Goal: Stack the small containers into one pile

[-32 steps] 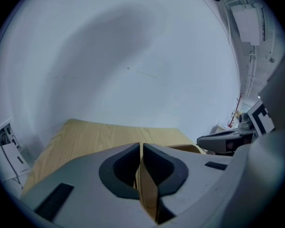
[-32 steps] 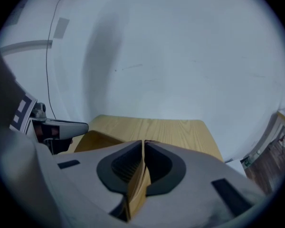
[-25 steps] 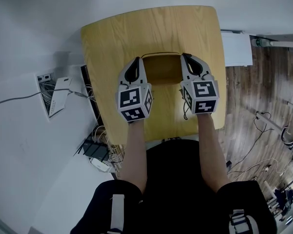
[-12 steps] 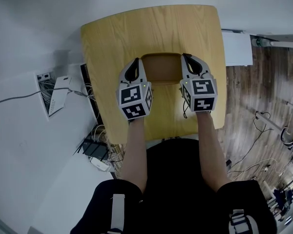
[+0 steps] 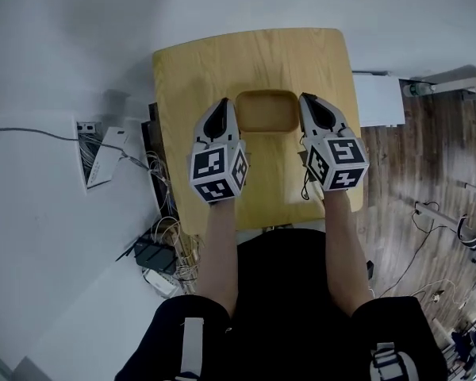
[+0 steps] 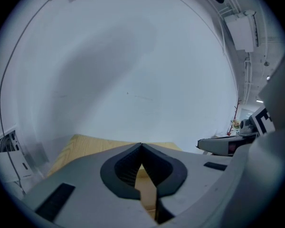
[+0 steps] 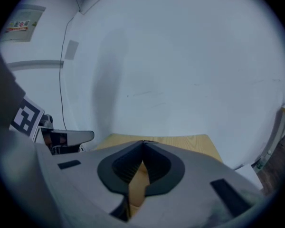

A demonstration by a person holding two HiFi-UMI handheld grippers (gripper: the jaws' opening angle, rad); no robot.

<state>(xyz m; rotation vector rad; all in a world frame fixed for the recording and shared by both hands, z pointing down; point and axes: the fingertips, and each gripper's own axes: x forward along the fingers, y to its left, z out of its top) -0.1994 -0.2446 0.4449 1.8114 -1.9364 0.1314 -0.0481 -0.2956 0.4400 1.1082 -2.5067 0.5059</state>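
**Left gripper shut on nothing, facing a bare wall across the table**

The left gripper (image 6: 141, 147) has its two dark ribbed pads (image 6: 126, 167) brought together, tips touching at the top, with nothing held between them. Below the tips a narrow wedge is open, and pale wood shows through it. Beyond the grey jaw bodies lies a strip of the wooden table (image 6: 85, 144), its far edge set against a white wall (image 6: 133, 70) that fills most of the view (a faint, broad shadow crosses it). At the right, the right gripper (image 6: 203, 145) reaches in beside this one, its marker cube (image 6: 265, 120) partly cut off by the picture's edge. A white box (image 6: 242, 30) is fixed high at the right.
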